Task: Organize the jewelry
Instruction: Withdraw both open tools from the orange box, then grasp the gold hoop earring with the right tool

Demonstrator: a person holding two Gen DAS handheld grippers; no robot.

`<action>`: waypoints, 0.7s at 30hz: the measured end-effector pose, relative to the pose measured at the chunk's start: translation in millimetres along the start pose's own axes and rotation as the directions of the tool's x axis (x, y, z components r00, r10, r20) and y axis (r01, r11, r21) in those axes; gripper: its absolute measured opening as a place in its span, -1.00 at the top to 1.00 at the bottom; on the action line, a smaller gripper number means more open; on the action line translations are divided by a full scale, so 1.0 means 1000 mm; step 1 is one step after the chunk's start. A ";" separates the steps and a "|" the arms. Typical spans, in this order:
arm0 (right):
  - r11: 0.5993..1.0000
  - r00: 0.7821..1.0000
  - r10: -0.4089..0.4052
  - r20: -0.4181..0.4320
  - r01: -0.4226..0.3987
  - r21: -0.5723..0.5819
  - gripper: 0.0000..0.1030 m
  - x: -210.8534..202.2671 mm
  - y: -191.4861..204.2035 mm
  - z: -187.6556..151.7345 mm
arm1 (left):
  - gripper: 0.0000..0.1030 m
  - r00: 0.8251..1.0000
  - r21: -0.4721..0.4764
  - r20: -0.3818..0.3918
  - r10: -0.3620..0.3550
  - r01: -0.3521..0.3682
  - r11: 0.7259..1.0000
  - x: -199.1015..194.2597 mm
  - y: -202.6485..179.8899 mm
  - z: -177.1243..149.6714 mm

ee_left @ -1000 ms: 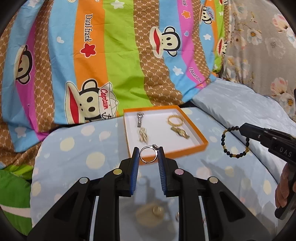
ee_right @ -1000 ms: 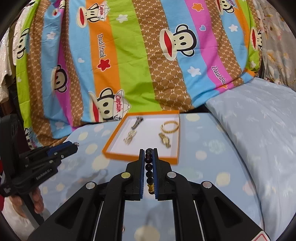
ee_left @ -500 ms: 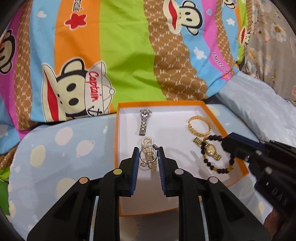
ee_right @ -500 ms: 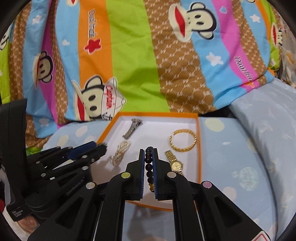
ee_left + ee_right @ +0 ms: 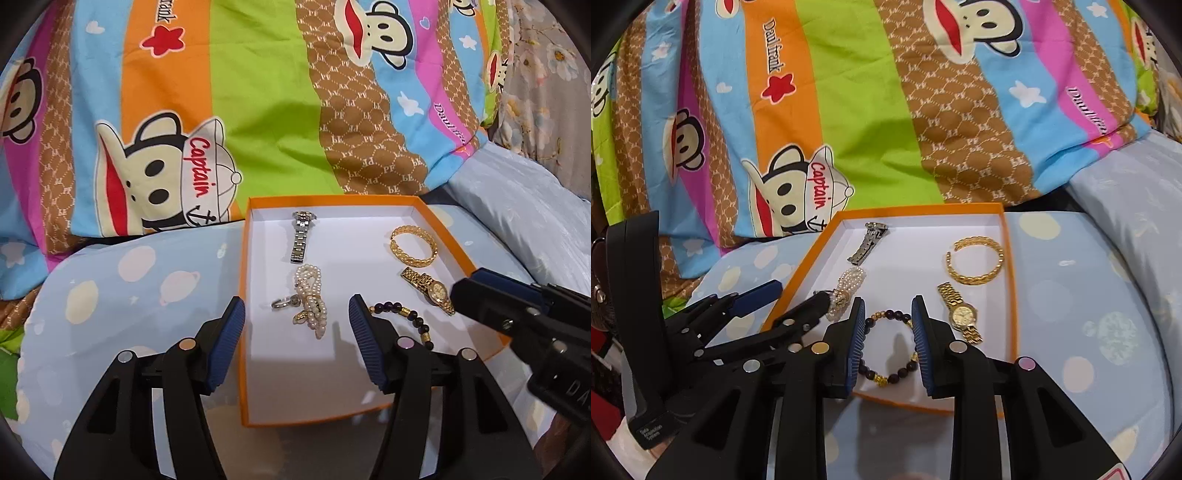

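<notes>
Blue-padded left gripper [image 5: 296, 328] stands wide, jaws just opened; the silver ring [image 5: 282, 302] lies free in the orange tray [image 5: 242, 295] beside the pearl bracelet [image 5: 311, 300]. Right gripper [image 5: 887, 332] has just parted narrowly; the dark bead bracelet [image 5: 888, 347] lies released on the tray floor between its pads.

Both wrist cameras look steeply down, close above the orange tray [image 5: 448, 236]; apparently from its opposite sides.

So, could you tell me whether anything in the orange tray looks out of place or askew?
Only slightly: the silver ring lies against the pearl bracelet rather than apart. Everything else sits separately inside the orange tray.
</notes>
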State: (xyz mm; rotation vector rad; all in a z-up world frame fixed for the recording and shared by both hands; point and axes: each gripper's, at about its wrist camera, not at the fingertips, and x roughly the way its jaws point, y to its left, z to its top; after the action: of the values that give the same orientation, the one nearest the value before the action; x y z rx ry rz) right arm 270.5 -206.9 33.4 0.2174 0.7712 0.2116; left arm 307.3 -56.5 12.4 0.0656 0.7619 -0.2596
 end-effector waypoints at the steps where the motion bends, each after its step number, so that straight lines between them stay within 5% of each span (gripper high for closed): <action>1: 1.000 1.000 0.004 0.002 -0.004 0.003 0.50 -0.007 0.000 -0.003 | -0.09 1.000 -0.009 0.004 -0.012 0.012 1.000 -0.009 0.003 -0.001; 12: 0.998 0.999 -0.029 -0.021 0.028 -0.057 0.42 -0.094 0.018 -0.107 | -0.25 0.999 -0.010 0.015 -0.031 0.031 0.999 -0.096 0.031 -0.076; 21: 0.997 0.996 -0.023 -0.081 0.017 -0.077 0.41 -0.106 0.046 -0.168 | -0.25 0.998 -0.057 -0.058 -0.030 0.027 0.998 -0.120 0.038 -0.141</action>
State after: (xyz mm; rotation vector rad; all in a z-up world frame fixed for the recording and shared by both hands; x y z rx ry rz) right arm 72.7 -171.2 -1.1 0.1288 0.8449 0.2320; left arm 138.7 26.5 -7.4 0.0090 0.8282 -0.2640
